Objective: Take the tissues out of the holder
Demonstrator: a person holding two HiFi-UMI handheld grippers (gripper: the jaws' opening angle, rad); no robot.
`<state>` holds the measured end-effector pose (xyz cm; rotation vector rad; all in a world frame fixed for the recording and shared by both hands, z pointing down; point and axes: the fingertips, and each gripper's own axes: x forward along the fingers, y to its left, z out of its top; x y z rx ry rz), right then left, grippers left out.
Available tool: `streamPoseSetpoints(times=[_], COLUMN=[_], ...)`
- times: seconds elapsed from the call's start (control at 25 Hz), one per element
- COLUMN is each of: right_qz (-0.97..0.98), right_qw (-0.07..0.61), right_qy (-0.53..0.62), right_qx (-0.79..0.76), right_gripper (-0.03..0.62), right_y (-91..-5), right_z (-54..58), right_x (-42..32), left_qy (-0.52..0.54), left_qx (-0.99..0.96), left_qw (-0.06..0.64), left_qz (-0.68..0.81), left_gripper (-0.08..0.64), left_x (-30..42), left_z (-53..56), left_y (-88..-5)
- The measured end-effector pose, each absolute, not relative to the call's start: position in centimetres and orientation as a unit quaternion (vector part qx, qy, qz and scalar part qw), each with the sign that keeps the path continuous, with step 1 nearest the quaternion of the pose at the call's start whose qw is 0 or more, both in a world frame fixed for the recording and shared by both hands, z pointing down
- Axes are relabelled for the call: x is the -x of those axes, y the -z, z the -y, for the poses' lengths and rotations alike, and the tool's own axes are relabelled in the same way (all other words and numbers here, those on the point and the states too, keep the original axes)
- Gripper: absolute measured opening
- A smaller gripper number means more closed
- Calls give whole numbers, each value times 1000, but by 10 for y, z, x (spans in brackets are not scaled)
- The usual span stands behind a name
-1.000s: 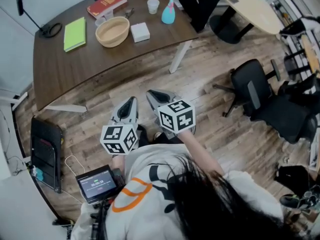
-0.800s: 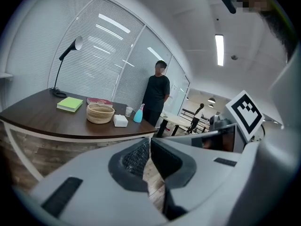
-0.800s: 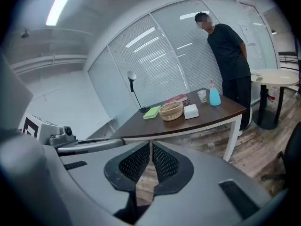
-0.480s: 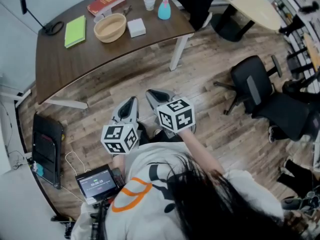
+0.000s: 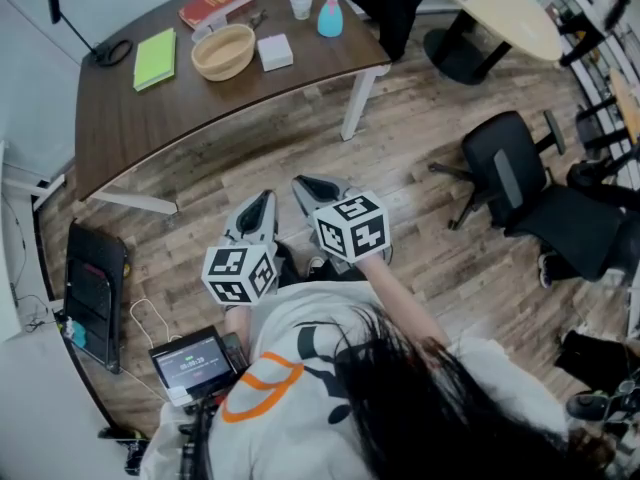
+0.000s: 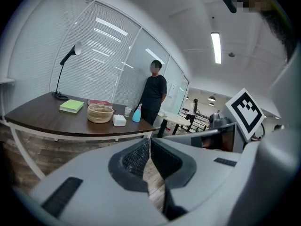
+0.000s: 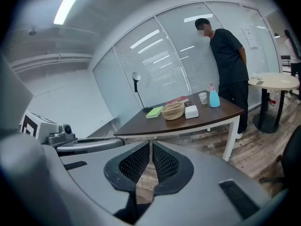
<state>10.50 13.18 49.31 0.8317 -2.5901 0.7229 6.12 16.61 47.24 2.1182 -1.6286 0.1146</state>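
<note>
Head view shows the left tool [image 5: 262, 208] and the right tool [image 5: 308, 188] side by side over the wooden floor [image 5: 410, 178], close to the person's chest. Each has its jaws pressed together on nothing. The white tissue holder [image 5: 275, 52] sits on the brown surface [image 5: 130, 123], just beside a woven basket [image 5: 224, 53], well apart from both tools.

The left claw [image 5: 264, 204] and right claw [image 5: 305, 188] sit side by side, jaws together, empty, tilted slightly downward.
</note>
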Motion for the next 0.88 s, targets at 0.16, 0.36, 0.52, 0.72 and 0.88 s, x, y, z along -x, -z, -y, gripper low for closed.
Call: streamPoseSetpoints(times=[0.16, 0.36, 0.52, 0.72, 0.88], right_qz=[908, 906, 906, 905, 905], right_qw=[163, 163, 162, 164, 164], right_qy=[-252, -254, -255, -257, -256], right_qx=[-292, -297, -298, -297, -298], right_gripper=[31, 31, 31, 31, 31], right_y=[-494, -495, -494, -497, -498], right_z=[-135, -136, -138, -140, -141], right_x=[-104, -107, -107, -104, -102], left_qy=[-42, -44, -45, -46, -46], left_qx=[-773, -774, -772, -771, -772], left_qw=[230, 229, 229, 229, 228], left_qz=[590, 589, 591, 592, 591], left_gripper=[5, 5, 5, 5, 5], left_x=[-61, -62, -60, -56, -54], left_z=[-168, -169, -173, -175, -177], left_y=[-473, -474, -473, -476, -476])
